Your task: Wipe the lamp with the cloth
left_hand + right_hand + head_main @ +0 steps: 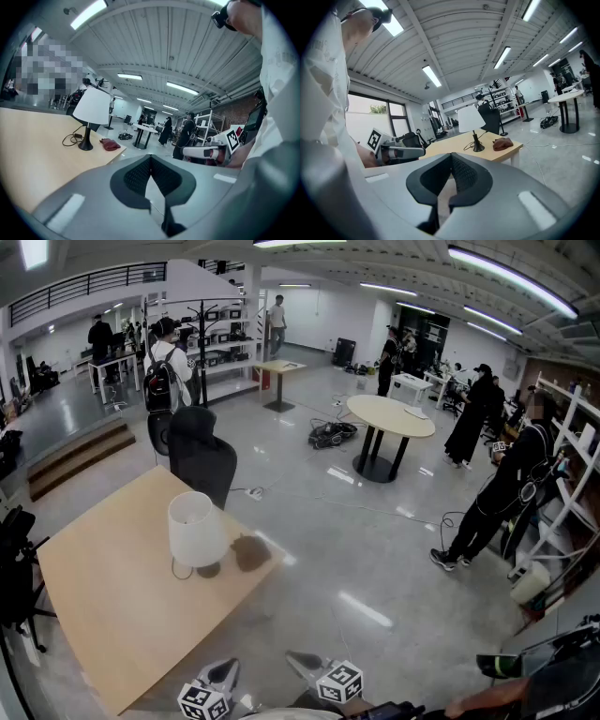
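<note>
Because wiping seems not yet begun, the left gripper (150,161) and right gripper (451,159) hang clenched and empty at the near side, well apart from the brown cloth (250,552) lying on the table (103,615) just right of the lamp (197,531).

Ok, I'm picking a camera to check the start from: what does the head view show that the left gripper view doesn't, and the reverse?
Only the head view: nearly the whole table top from above, with the left gripper and right gripper side by side at the frame's bottom, off the table and away from the lamp. Only the left gripper view: that gripper's jaws, closed together with nothing between them. Both: the lamp standing upright, and the cloth lying beside its base near the table's edge.
</note>
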The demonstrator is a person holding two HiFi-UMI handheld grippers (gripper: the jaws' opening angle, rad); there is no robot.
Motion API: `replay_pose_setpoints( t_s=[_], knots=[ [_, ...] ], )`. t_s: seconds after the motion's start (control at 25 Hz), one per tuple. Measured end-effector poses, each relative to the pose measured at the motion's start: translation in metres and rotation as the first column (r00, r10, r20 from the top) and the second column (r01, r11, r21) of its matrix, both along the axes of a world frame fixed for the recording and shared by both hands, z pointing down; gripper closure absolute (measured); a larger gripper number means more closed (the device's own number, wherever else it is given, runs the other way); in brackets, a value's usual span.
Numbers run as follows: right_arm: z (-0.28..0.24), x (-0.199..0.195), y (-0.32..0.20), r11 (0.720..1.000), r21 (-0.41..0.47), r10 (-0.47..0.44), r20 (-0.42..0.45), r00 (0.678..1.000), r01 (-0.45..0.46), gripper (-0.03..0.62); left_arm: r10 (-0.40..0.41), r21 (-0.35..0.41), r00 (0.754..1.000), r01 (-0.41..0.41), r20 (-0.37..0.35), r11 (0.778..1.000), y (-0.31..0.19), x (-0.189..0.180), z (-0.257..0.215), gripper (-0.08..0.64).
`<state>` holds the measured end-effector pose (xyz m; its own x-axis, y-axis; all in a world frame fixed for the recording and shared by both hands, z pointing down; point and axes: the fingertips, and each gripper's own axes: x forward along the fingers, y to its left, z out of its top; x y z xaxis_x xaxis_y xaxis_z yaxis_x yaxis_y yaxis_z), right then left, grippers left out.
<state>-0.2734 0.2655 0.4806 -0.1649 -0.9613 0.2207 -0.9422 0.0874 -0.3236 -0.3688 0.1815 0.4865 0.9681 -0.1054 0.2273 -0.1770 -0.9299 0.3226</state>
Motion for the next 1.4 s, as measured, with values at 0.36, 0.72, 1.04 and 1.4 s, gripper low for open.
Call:
replay_pose_setpoints(
  t_s=[0.36,0.72,1.04,1.4],
  knots=[
    [-0.001,0.020,-0.006,0.998,0.058,0.035,0.038,0.999,-0.037,0.580,0.006,-0.010,1.000,-0.005,0.016,1.000,-0.003,0.013,0.012,0.558],
    [0.009,0.050,-0.004,0.999,0.032,0.032,0.024,0.999,-0.033,0.580,0.021,0.011,0.999,-0.022,0.041,1.000,-0.001,0.047,0.012,0.558],
    [0.004,0.119,-0.019,0.998,0.061,0.012,0.020,1.000,-0.013,0.580,0.010,0.054,0.998,-0.013,0.060,0.998,-0.004,0.112,-0.001,0.558],
    [0.004,0.195,-0.027,0.999,0.045,-0.025,0.070,0.997,0.022,0.580,0.007,0.090,0.994,-0.016,0.107,0.996,-0.004,0.200,-0.010,0.558]
  ],
)
